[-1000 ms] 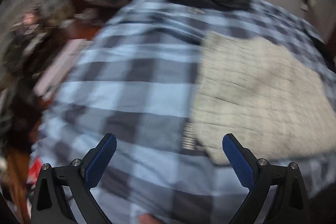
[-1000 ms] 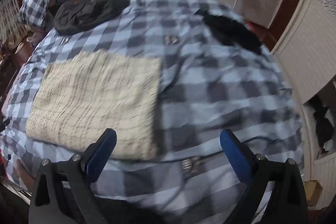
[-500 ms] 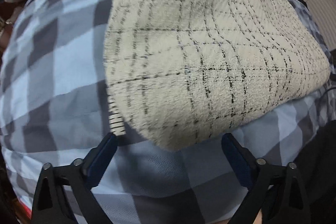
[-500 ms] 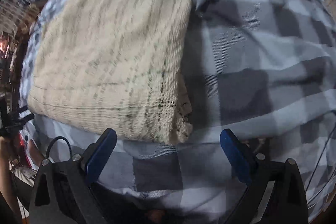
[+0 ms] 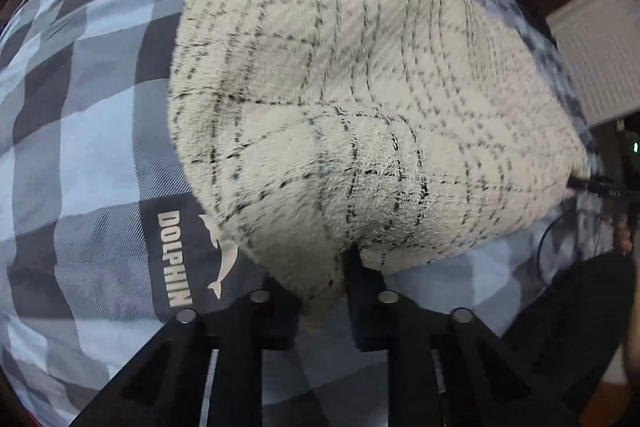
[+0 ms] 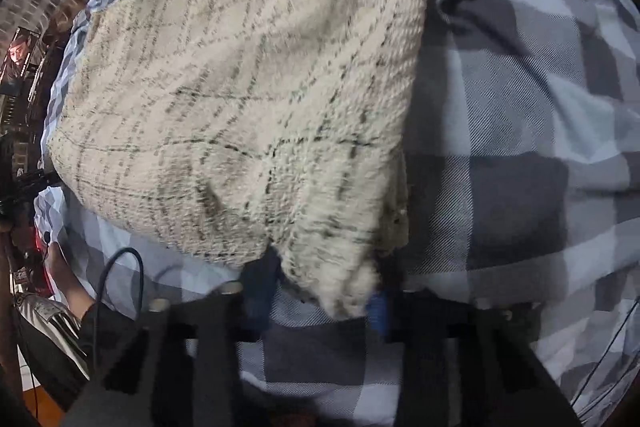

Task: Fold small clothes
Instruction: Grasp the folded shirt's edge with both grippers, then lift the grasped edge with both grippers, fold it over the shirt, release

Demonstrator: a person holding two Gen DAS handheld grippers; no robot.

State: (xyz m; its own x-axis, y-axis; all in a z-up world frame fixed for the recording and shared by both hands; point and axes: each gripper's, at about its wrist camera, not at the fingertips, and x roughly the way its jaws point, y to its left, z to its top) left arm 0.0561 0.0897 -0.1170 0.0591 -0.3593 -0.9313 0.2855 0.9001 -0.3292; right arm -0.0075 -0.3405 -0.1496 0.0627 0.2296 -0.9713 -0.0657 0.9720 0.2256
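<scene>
Half a second ago both sets of fingers stood spread short of the cloth, and now the left gripper [image 5: 322, 291] and right gripper [image 6: 326, 297] each pinch a near corner of the cream checked garment [image 5: 360, 99] (its far part flat on the plaid bedspread [image 5: 80, 115]), so the fold can likely start.

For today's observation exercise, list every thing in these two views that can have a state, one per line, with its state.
Left gripper: jaws shut on the cloth's near left corner.
Right gripper: jaws shut on the cloth's near right corner.
Cloth: cream, dark-checked, mostly flat on the bedsheet, near edge bunched at both grips.
Bedsheet: blue-grey plaid, spread out, creased beside the cloth.
Cable: looped loosely at the bed's near edge.
</scene>
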